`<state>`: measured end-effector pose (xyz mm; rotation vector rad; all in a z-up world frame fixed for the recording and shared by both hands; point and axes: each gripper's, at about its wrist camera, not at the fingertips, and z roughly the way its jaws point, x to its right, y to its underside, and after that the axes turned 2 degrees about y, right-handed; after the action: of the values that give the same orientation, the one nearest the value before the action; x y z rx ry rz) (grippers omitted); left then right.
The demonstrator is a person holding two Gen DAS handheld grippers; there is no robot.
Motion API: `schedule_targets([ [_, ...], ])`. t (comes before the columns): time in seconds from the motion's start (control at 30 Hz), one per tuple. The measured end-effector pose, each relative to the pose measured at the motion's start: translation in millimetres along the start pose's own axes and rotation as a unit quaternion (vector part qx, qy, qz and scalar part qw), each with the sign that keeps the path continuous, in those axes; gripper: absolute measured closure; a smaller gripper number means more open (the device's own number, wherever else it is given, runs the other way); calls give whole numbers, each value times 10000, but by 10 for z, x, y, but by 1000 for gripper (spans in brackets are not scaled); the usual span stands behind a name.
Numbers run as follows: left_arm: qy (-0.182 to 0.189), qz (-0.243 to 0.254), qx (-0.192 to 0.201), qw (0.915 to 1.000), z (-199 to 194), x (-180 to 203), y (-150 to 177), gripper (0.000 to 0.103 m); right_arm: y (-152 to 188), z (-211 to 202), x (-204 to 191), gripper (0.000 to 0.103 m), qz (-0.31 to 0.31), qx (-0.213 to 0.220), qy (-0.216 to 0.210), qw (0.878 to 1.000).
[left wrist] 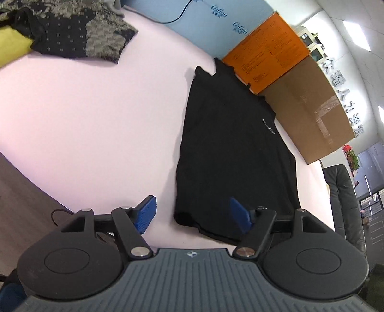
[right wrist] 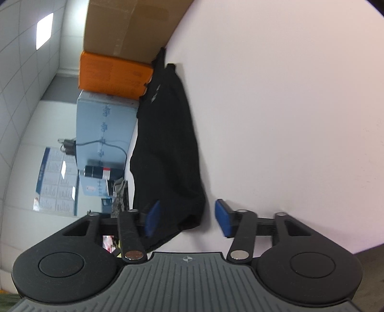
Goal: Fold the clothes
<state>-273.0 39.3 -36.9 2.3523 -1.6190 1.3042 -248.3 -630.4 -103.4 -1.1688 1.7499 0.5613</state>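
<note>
A black garment (left wrist: 230, 148) lies folded flat on the pale pink table (left wrist: 96, 124), its far end against the boxes. My left gripper (left wrist: 193, 214) is open just above the garment's near corner, blue pads (left wrist: 145, 214) apart, nothing pressed between them. In the right wrist view the same black garment (right wrist: 165, 148) stretches away from the near end. My right gripper (right wrist: 187, 217) is open over its near corner, one pad over the cloth and the other over the bare table (right wrist: 288, 120).
An orange box (left wrist: 268, 50), a brown cardboard box (left wrist: 309, 112) and a light blue box (left wrist: 216, 21) line the table's far side. A pile of patterned and yellow clothes (left wrist: 67, 33) lies at the far left. A dark chair (left wrist: 345, 201) stands at the right.
</note>
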Motion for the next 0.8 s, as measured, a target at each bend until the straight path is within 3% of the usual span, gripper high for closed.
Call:
schedule_targets([
  [0.1, 30, 175, -121, 9998, 141, 80, 12, 38, -10, 51, -29, 42, -12, -28, -68, 10000],
  [0.13, 35, 344, -133, 9993, 165, 122, 15, 47, -16, 68, -34, 42, 7, -24, -89, 10000],
  [0.17, 39, 521, -143, 9985, 186, 164, 17, 86, -28, 84, -26, 42, 74, 8, -108, 9999],
  [0.2, 13, 603, -207, 9980, 205, 180, 9, 98, -41, 99, -21, 42, 132, 42, -129, 9998],
  [0.4, -240, 677, -27, 9974, -3, 96, -89, 98, -33, 250, -138, 42, -34, -102, 13, 9999],
  [0.47, -256, 725, 1, 9970, -73, 82, -118, 98, 3, 309, -210, 61, -361, -246, 320, 9985],
  [0.5, -260, 735, 6, 9970, -89, 80, -130, 98, 25, 350, -229, 90, -510, -361, 481, 9969],
  [0.53, -260, 746, -6, 9969, -91, 84, -140, 98, 47, 388, -225, 98, -596, -496, 570, 9954],
  [0.63, -179, 793, -70, 9967, -101, 121, -149, 98, 89, 397, -214, 99, -581, -631, 386, 9956],
  [0.73, -96, 903, -113, 9958, -145, 156, -159, 98, 37, 209, -267, 99, -528, -396, 64, 9978],
  [0.8, -78, 885, -179, 9959, -143, 135, -162, 97, 12, 97, -289, 99, -598, -347, 96, 9976],
])
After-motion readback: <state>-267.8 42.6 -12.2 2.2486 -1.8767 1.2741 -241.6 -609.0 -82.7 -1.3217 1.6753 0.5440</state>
